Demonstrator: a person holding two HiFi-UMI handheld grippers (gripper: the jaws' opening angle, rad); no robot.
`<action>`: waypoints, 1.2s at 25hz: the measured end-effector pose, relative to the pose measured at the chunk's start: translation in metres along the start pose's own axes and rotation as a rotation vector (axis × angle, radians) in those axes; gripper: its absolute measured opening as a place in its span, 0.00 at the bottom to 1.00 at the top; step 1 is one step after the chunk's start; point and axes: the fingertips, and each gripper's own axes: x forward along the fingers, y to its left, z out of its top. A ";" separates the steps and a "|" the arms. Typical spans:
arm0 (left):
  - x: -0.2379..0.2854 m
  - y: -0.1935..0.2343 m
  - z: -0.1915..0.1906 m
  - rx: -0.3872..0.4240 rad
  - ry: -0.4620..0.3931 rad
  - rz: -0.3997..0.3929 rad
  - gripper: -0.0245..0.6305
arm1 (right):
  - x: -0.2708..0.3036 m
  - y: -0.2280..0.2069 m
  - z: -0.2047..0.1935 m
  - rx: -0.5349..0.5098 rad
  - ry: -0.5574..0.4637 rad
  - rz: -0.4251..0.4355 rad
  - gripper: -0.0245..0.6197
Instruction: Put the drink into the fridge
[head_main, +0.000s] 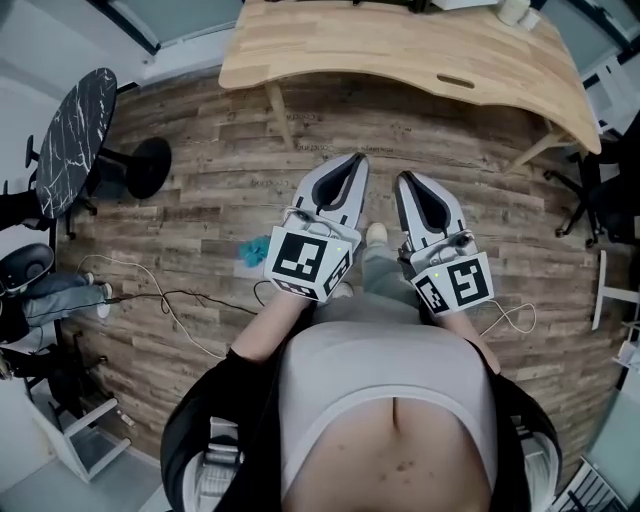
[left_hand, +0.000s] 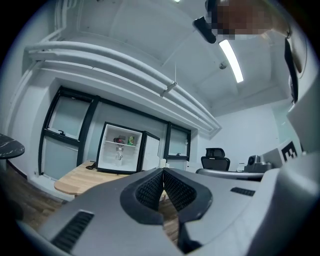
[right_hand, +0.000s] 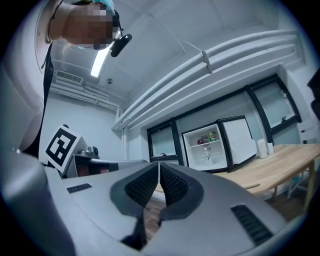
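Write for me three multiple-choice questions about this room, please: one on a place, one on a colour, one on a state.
1. Where does the mini fridge stand?
A. on the floor
B. on the wooden table
C. on an office chair

2. What colour is the can on the upper shelf of the mini fridge?
A. green
B. blue
C. white

3. In what state is the door of the mini fridge?
A. shut
B. taken off
C. open

Answers:
1. B, since both gripper views show its base resting on the light wood top.
2. A, since the can shows green against the white inside wall.
3. C, since the door stands swung aside and the shelves are in plain sight.
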 end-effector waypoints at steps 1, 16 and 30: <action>-0.012 -0.005 -0.001 0.002 0.001 -0.005 0.05 | -0.009 0.011 -0.001 0.002 -0.001 -0.005 0.09; -0.108 -0.056 0.008 0.018 -0.043 -0.040 0.05 | -0.074 0.096 0.013 -0.039 -0.041 0.008 0.09; -0.100 -0.087 0.009 -0.005 -0.038 0.014 0.05 | -0.104 0.078 0.031 -0.064 -0.037 0.036 0.09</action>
